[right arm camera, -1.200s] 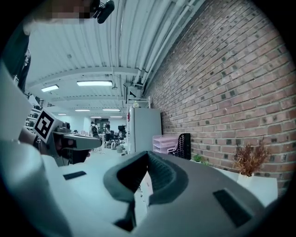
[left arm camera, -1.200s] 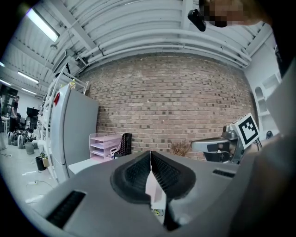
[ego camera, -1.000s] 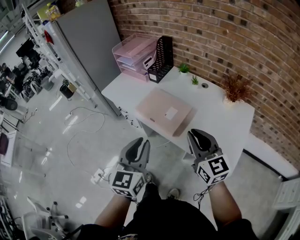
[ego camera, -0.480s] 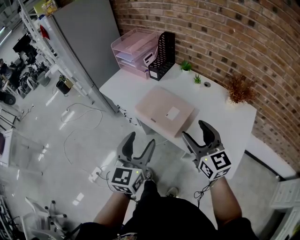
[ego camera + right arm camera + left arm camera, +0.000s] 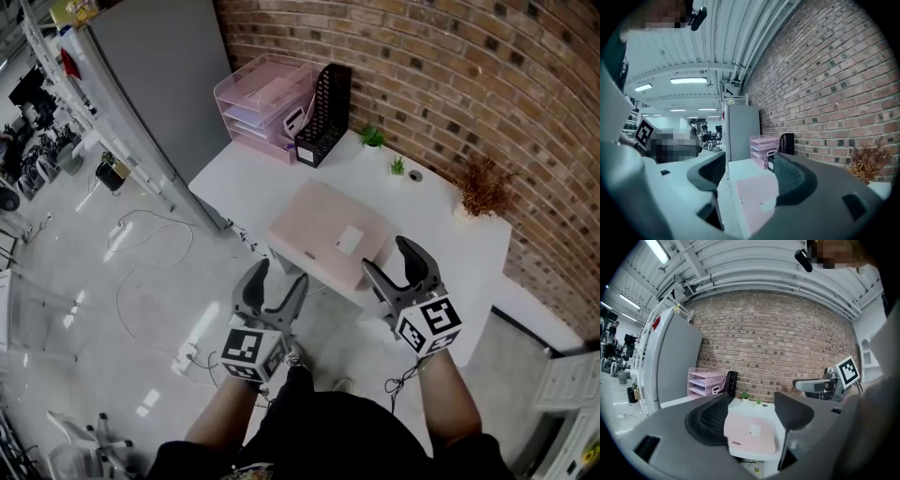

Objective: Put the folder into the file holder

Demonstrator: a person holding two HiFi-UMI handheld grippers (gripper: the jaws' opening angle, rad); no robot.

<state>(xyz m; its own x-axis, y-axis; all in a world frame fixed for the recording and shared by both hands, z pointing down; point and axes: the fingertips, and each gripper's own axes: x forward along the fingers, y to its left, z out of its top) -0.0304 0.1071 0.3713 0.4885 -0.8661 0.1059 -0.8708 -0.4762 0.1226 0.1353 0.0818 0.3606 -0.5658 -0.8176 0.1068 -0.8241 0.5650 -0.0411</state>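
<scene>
Closer to the surface (image 5: 246, 178) than a second ago, the left tool (image 5: 278, 276) and the right tool (image 5: 388, 259) are being carried toward the folder (image 5: 323, 230). The jaws of both, pressed together in the earliest frame, have just been opening. Both tools are now being held released, jaws spread wide, with nothing clasped. In each tool's own view the folder is being seen only beyond the gap, touched by neither pad.

The folder is lying flat near the front edge of the surface, pink, with a small white label on its cover. The file holder (image 5: 324, 112) — black mesh, upright — is standing at the far end by the brick wall (image 5: 487, 75). It is just beside a stack of pink trays (image 5: 255, 108) and well apart from the folder. Two small green plants (image 5: 373, 138) and a dried brown plant (image 5: 482, 184) are being kept along the wall side.

The change is being read as preparation for a grasp: the opened jaws are being lined up on the folder's near edge, the left tool off its left corner and the right tool off its right. No part of the task is done yet — the folder is to be lifted, stood on edge and carried across to the file holder. A flat folder is likely to be awkward to pick off a flat surface, so its near edge is probably being aimed at.
</scene>
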